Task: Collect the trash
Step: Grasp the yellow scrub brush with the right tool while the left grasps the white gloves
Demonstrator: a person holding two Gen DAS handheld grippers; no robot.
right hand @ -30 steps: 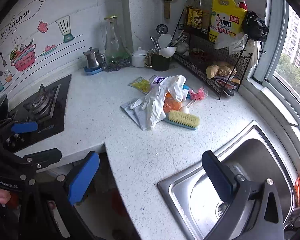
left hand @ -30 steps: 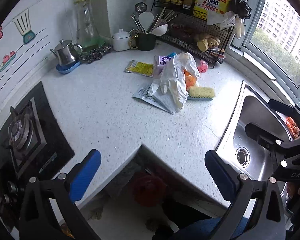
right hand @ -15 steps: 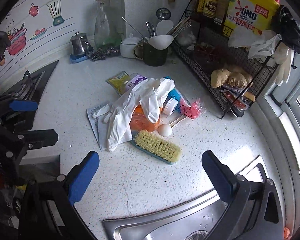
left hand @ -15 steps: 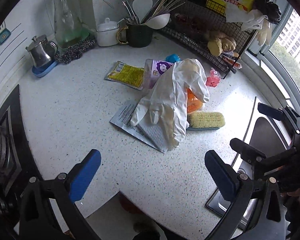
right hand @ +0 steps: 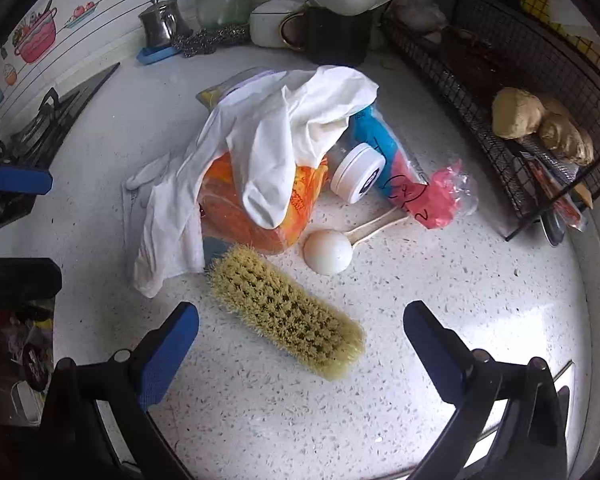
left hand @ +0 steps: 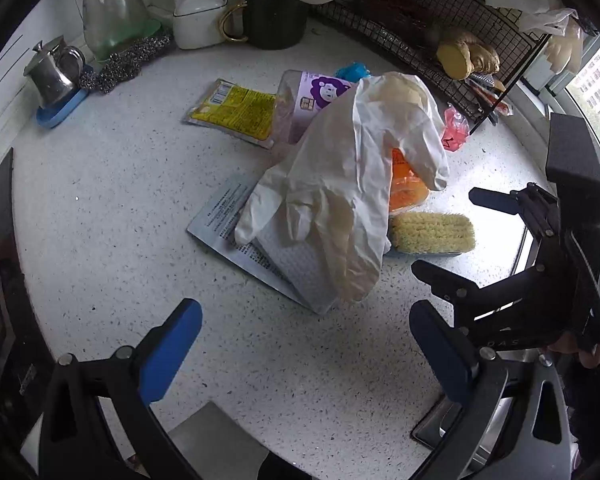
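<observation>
A pile of trash lies mid-counter. A white rubber glove [left hand: 340, 184] [right hand: 268, 136] drapes over an orange wrapper [right hand: 252, 216] [left hand: 408, 188] and a printed leaflet [left hand: 236, 236]. Beside them lie a yellow packet [left hand: 232, 110], a purple-label bag [left hand: 312, 96], a pink and blue bag [right hand: 412, 184], a white-capped bottle [right hand: 358, 178] and a white spoon [right hand: 328, 250]. A yellow scrub brush [right hand: 288, 316] [left hand: 432, 232] lies just ahead of my right gripper [right hand: 300, 352], which is open and empty. My left gripper [left hand: 304, 344] is open and empty too, short of the leaflet.
A black wire rack [right hand: 512, 80] with ginger [right hand: 540, 120] stands at the right. A dark mug with utensils [left hand: 274, 20], a white pot [left hand: 200, 20], a glass jar [left hand: 112, 8] and a steel teapot [left hand: 54, 70] line the back wall. The stove [right hand: 40, 120] is at the left.
Both grippers have moved forward and down toward the trash pile, which now fills the views. The sink has slid out of the right view. Both stay open.
</observation>
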